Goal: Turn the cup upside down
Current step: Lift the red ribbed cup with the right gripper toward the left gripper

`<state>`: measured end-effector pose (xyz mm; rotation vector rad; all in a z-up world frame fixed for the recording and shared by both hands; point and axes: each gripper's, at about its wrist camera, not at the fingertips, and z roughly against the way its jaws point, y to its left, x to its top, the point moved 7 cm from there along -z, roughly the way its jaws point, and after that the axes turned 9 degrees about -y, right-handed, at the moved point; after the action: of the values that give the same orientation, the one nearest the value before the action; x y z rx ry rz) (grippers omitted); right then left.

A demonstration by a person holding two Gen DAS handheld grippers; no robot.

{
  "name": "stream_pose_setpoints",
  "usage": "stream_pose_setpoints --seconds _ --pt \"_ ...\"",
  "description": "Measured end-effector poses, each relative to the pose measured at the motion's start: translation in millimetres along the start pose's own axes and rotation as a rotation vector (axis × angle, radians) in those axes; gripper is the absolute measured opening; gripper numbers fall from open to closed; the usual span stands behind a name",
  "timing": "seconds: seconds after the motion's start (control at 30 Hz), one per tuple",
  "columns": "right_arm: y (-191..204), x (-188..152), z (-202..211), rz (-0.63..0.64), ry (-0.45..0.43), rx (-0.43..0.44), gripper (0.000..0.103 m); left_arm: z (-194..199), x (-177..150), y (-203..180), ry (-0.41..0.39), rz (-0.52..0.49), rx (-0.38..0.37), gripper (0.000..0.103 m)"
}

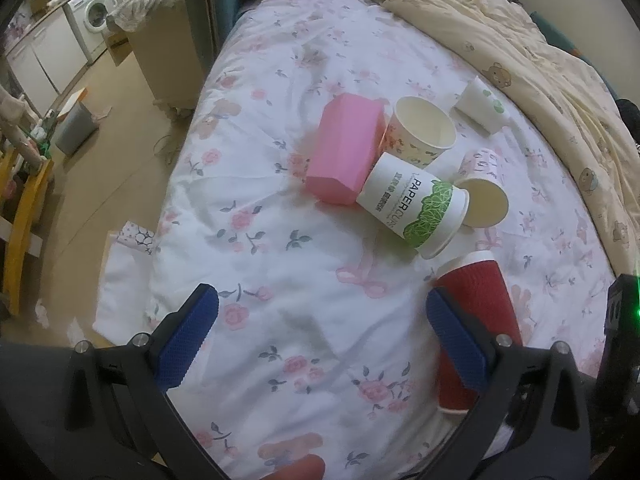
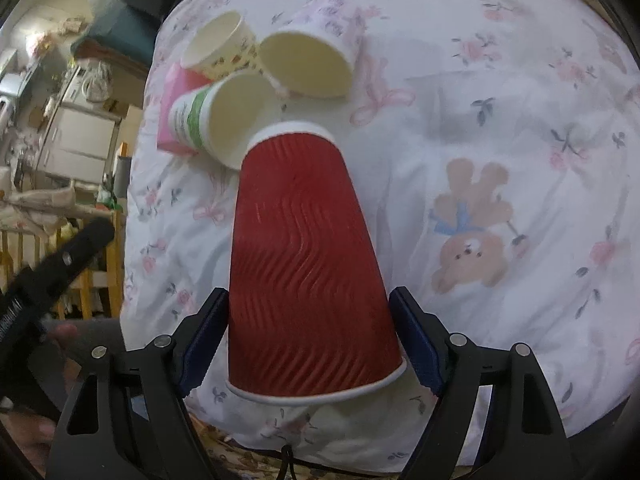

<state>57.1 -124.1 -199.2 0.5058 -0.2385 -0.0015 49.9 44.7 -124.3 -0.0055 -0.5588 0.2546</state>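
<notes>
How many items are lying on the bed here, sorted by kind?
Paper cups: 5 — red ribbed cup between the right gripper fingers, green-leaf PAPER CUPS cup, floral cup, pink-patterned cup, white cup with green dots.
Pink boxes: 1 — pink box.
Total: 6

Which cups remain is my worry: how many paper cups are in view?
5: red cup between the right gripper fingers; green-leaf cup, floral cup, pink-patterned cup clustered; white cup beyond.
</notes>
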Motion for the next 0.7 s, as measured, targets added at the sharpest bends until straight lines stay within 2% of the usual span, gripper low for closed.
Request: stream_pose_setpoints --seconds 0.2,0.33,0.53,0.7 --pt "2 0 -1 0.000 0.011 0.016 0.084 -2 -3 -5 0.020 0.002 -0.019 0.103" --pt "2 3 -2 0.032 0.001 -0.017 0.093 -7 -7 -6 0.046 0.005 -0.020 0.103" --pt "8 2 4 0.099 -0.003 -0.033 0.095 0 -3 -10 0.005 -0.028 -0.003 0.103" --pt "9 10 22 0.133 -0.073 -0.034 0.095 5 0 -7 -0.015 -0.018 -0.003 0.103"
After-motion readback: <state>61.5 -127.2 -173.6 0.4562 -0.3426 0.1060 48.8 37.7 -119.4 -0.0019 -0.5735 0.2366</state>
